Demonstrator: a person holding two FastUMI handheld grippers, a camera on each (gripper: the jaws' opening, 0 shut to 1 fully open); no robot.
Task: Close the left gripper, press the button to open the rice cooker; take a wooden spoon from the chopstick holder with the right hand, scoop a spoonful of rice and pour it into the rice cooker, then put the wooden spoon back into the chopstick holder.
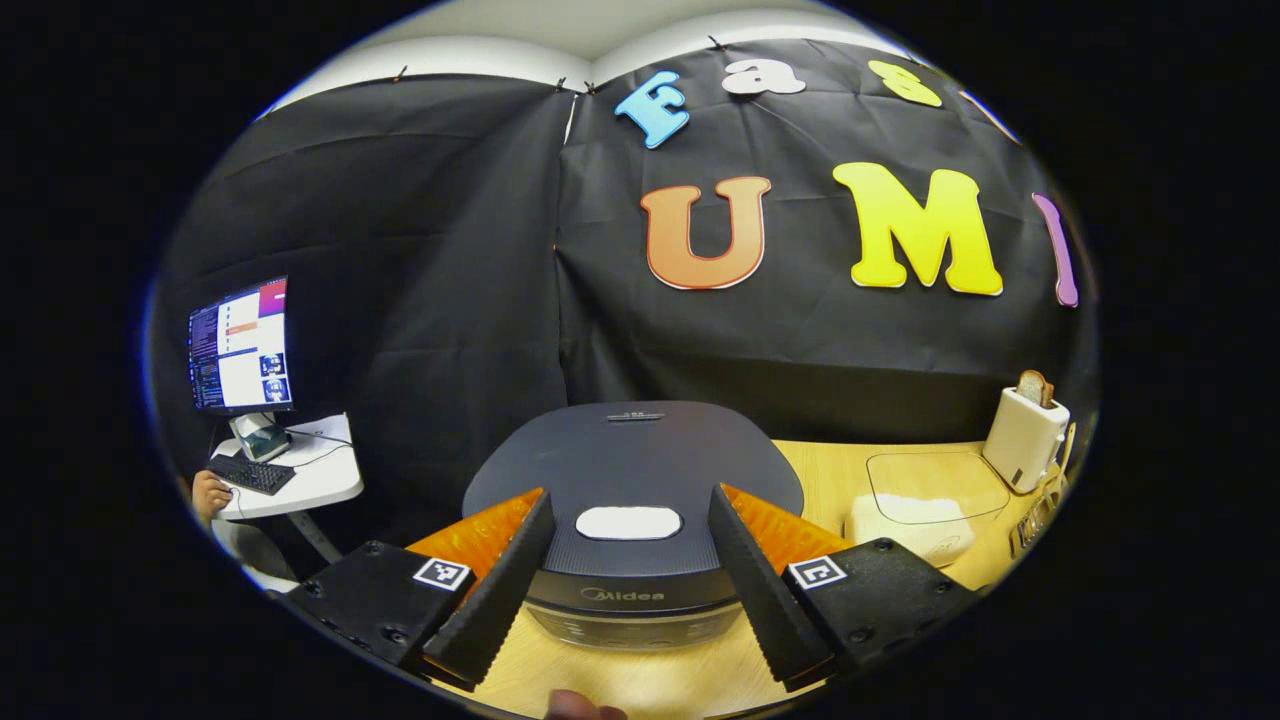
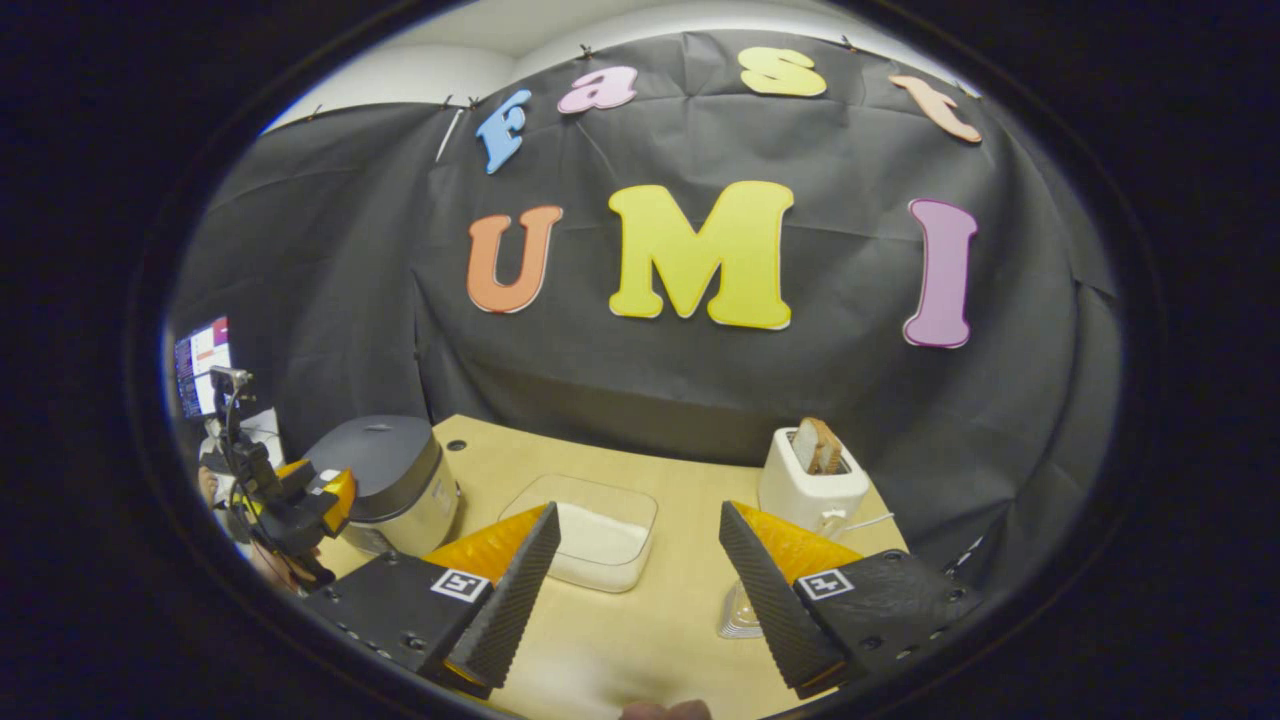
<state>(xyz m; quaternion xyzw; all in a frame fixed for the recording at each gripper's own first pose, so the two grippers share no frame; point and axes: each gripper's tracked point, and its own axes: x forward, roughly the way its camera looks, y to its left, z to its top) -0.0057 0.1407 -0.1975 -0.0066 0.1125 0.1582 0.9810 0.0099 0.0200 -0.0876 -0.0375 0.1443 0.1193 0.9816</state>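
Note:
The dark grey rice cooker [image 1: 635,455] stands with its lid down right before my left gripper [image 1: 631,493]. That gripper is open, its fingers flanking the white oval button [image 1: 628,522] without touching it. A clear box of white rice [image 1: 935,490] sits to the cooker's right. At the far right edge a wire holder [image 1: 1040,510] carries a pale wooden handle [image 1: 1068,448]. In the right gripper view, my right gripper [image 2: 640,510] hangs open and empty over the table, facing the rice box [image 2: 595,540]. The cooker [image 2: 385,480] and my left gripper [image 2: 300,505] are at the left.
A white toaster [image 2: 812,480] with a bread slice stands at the back right of the wooden table [image 2: 640,640]. A clear ribbed object [image 2: 738,615] shows behind my right finger. Off the table's left are a monitor [image 1: 240,345], a keyboard [image 1: 250,473] and a person's hand [image 1: 208,492].

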